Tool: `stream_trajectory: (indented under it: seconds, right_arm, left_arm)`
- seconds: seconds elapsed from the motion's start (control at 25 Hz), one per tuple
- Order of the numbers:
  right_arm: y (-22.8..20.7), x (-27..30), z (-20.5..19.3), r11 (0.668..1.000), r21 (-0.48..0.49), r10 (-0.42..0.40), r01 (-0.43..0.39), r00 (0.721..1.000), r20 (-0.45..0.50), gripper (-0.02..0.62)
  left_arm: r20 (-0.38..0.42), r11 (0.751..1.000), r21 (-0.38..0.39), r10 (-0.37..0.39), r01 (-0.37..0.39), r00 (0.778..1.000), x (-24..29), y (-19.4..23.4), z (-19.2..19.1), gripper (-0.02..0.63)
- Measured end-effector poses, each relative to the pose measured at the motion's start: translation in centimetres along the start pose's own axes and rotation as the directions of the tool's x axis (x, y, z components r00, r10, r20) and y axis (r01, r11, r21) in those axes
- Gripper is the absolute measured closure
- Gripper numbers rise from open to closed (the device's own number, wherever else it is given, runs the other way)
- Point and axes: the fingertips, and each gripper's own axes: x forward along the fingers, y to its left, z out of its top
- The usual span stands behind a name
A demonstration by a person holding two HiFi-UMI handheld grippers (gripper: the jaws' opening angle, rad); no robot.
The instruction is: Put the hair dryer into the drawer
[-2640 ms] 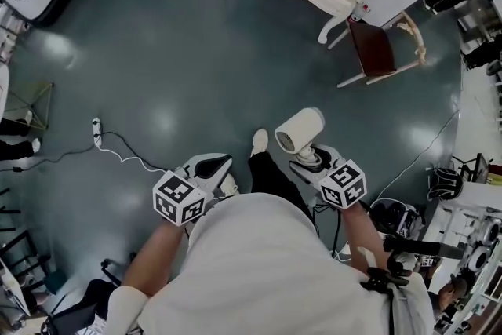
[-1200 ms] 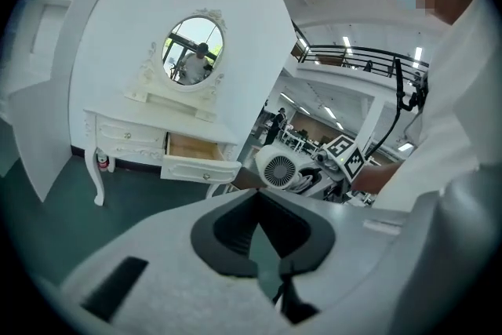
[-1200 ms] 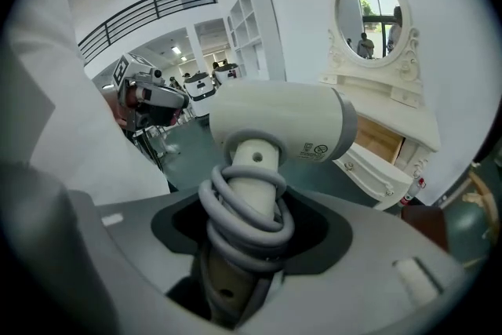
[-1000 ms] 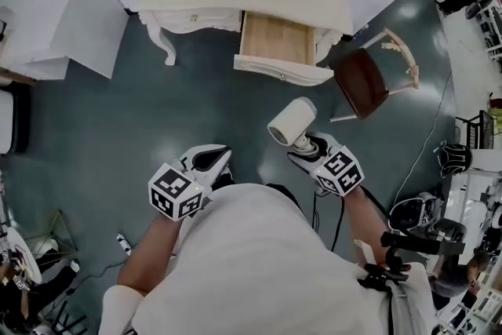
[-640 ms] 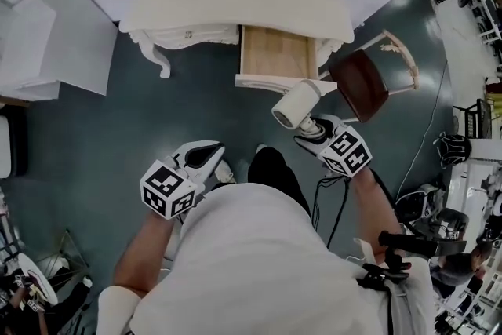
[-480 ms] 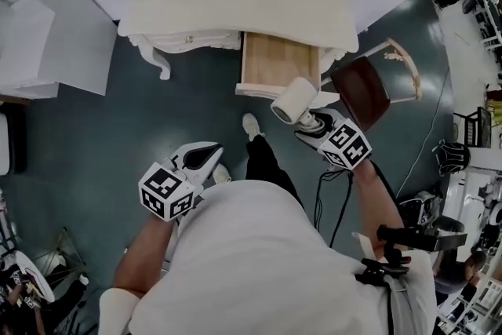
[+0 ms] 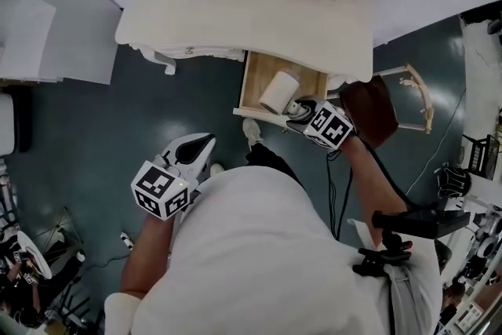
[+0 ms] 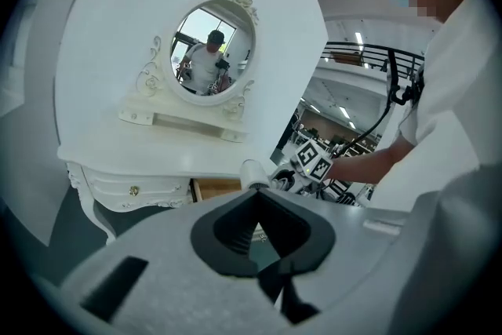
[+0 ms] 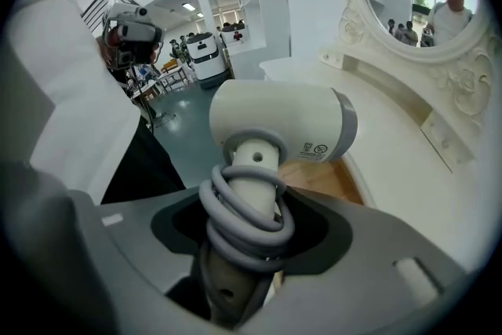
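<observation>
A white hair dryer (image 7: 278, 92) with its grey cord wound round the handle hangs over the open wooden drawer (image 7: 255, 82) of the cream dressing table (image 7: 235, 12). My right gripper (image 7: 296, 107) is shut on the handle just above the drawer's front edge. In the right gripper view the dryer's barrel (image 9: 274, 125) lies crosswise above the jaws (image 9: 245, 235), with the drawer's wood (image 9: 321, 176) behind it. My left gripper (image 7: 200, 143) is held low over the floor at the left, its tips together (image 8: 255, 196) and nothing in them. It looks toward the dryer (image 8: 252, 172) and drawer (image 8: 220, 187).
A chair with a brown seat (image 7: 372, 110) stands right of the drawer, close to my right arm. An oval mirror (image 8: 212, 51) sits on the dressing table. White cabinets (image 7: 47, 35) stand at the left. My shoe (image 7: 251, 129) is just below the drawer front.
I have walked up to the dressing table. The right gripper carried the hair dryer from over the floor to over the open drawer. The left gripper stayed low at my side.
</observation>
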Motion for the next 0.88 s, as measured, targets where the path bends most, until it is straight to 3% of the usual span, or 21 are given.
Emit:
stream_trajectory:
  seconds: [0.36,0.88]
  right_arm:
    - [-5.2,6.2,-1.7,0.989,-0.123,0.068,-0.082,0.991,-0.116,0.342]
    - [-9.1,13.4,-2.7,0.987,-0.128,0.079,-0.099,0.985,-0.153,0.342]
  left_arm:
    - [-0.006,0.993,-0.057,0.103,-0.104,0.995,2.8,2.0,2.7,0.609]
    - [-0.033,0.97,-0.108,0.214,-0.216,0.976,3.6,3.8,4.0,0.609]
